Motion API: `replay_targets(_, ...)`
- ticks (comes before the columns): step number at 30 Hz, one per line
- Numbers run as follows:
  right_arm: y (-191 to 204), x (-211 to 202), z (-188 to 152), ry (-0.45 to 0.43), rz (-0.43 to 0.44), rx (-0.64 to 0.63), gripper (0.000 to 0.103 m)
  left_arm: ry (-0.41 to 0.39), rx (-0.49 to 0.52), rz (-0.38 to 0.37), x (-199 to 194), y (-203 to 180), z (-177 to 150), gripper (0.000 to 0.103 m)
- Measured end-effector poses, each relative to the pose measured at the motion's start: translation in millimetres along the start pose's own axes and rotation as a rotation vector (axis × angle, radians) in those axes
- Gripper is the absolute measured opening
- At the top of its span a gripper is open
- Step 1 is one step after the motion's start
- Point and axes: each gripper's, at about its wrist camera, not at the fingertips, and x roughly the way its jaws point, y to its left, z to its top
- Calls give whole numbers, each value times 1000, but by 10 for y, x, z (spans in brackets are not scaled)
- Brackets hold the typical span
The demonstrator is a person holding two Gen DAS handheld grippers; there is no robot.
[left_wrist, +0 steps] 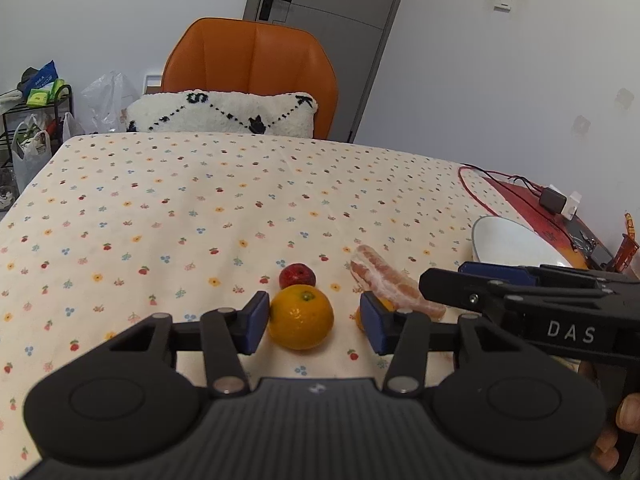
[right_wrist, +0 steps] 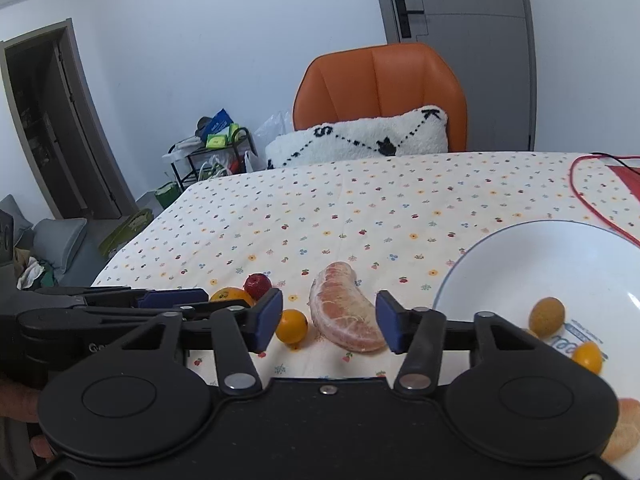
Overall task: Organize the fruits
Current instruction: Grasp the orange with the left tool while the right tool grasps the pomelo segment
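Between my left fingers [left_wrist: 314, 322] an orange mandarin [left_wrist: 301, 317] is sitting on the worktop [left_wrist: 168, 208], its left side just against the left blue pad [left_wrist: 256, 322] while a gap is showing between the fruit and the right pad. These fingers are standing at a middling width, not gripping. Just beyond the mandarin, on the far side, a small red fruit [left_wrist: 297, 275] is resting on the flowered cloth. To the right, a peeled pink citrus segment [left_wrist: 390, 282] is lying at a slant, and a small orange fruit [left_wrist: 384, 305] is peeking out behind my right pad, mostly hidden.

Over at the right, my right fingers [right_wrist: 330, 322] are framing that same citrus segment [right_wrist: 346, 312], which is lying flat on the cloth. Both blue pads [right_wrist: 268, 320] are standing a little off it, so I am holding nothing there either; the width is middling. A small orange fruit [right_wrist: 292, 325] is sitting just right of the left pad, between it and the segment. Farther left, the mandarin [right_wrist: 231, 295] and the red fruit [right_wrist: 258, 285] are showing beside my other tool.

Right of the segment, a white bowl [right_wrist: 520, 248] is resting on the worktop, holding a yellow-green round fruit [right_wrist: 547, 316] and a small orange one [right_wrist: 587, 357]. At the far edge an orange chair [right_wrist: 380, 92] is carrying a white cushion [right_wrist: 360, 136].
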Motion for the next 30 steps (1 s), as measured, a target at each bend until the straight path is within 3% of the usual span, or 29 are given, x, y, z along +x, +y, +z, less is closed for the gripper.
replay_targets(5, -18, 133, 47, 26, 2, -1, 50, 37, 6, 13, 124, 34, 17, 37)
replay_targets(16, 61, 432, 108, 81, -2, -43, 50, 25, -25, 16, 107, 235, 110, 36)
replay_targets(30, 200, 693, 140, 172, -77, -164, 48, -5, -70, 16, 17, 419, 200, 36)
